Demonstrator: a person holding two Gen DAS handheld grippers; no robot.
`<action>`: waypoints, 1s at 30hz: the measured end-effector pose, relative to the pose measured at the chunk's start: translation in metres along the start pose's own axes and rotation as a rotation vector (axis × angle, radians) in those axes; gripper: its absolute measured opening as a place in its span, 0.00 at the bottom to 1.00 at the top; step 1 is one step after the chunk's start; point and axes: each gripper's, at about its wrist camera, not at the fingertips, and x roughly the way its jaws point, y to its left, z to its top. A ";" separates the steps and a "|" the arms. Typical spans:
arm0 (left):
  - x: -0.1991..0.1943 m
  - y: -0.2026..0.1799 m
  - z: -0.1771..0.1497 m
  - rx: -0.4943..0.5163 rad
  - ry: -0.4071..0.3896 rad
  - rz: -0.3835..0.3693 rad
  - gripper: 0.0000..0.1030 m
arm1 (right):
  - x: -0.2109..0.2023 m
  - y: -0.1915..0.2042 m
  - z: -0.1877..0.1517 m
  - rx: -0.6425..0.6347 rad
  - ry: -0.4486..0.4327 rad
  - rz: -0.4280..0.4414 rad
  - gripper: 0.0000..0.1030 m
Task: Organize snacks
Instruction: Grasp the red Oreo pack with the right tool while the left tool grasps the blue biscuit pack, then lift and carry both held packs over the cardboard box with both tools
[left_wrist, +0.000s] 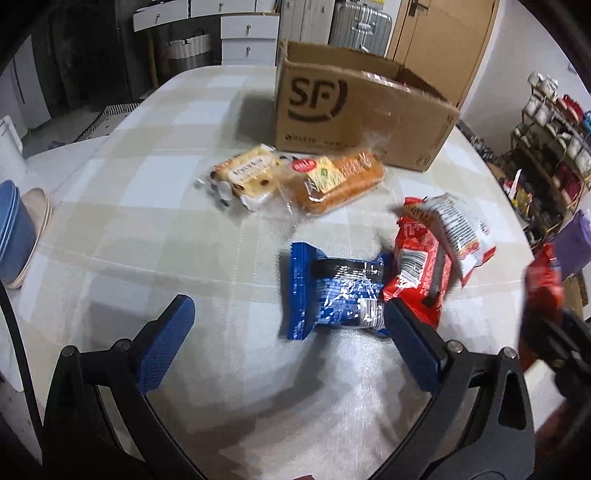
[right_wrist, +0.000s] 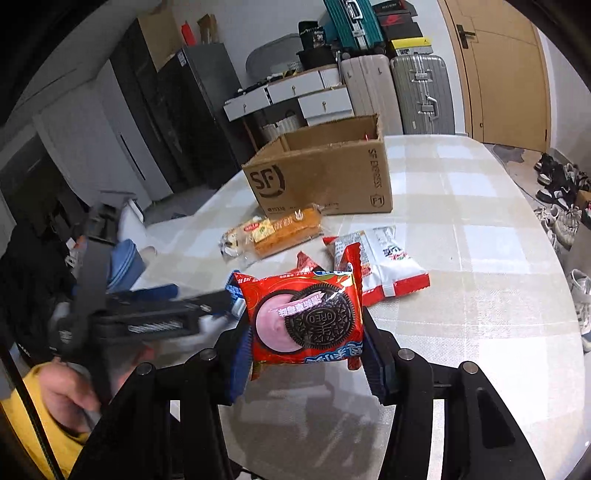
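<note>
The right gripper is clamped on a red Oreo pack, lifted above the table, with the open SF cardboard box at 12 o'clock. The left gripper stands wide apart over the blue Oreo pack. The slippery foil could slide from the pads, and the left fingers may catch the neighbouring red wrapper at 3 o'clock.
</note>
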 end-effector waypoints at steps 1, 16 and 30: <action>0.004 -0.003 0.000 0.004 0.006 0.003 0.99 | -0.003 -0.001 0.001 0.007 -0.007 0.011 0.50; 0.039 -0.016 0.006 0.020 0.054 -0.012 0.98 | -0.022 0.001 0.001 0.021 -0.034 0.056 0.50; 0.021 -0.007 0.001 0.088 0.053 -0.104 0.35 | -0.009 -0.012 -0.001 0.083 0.005 0.053 0.50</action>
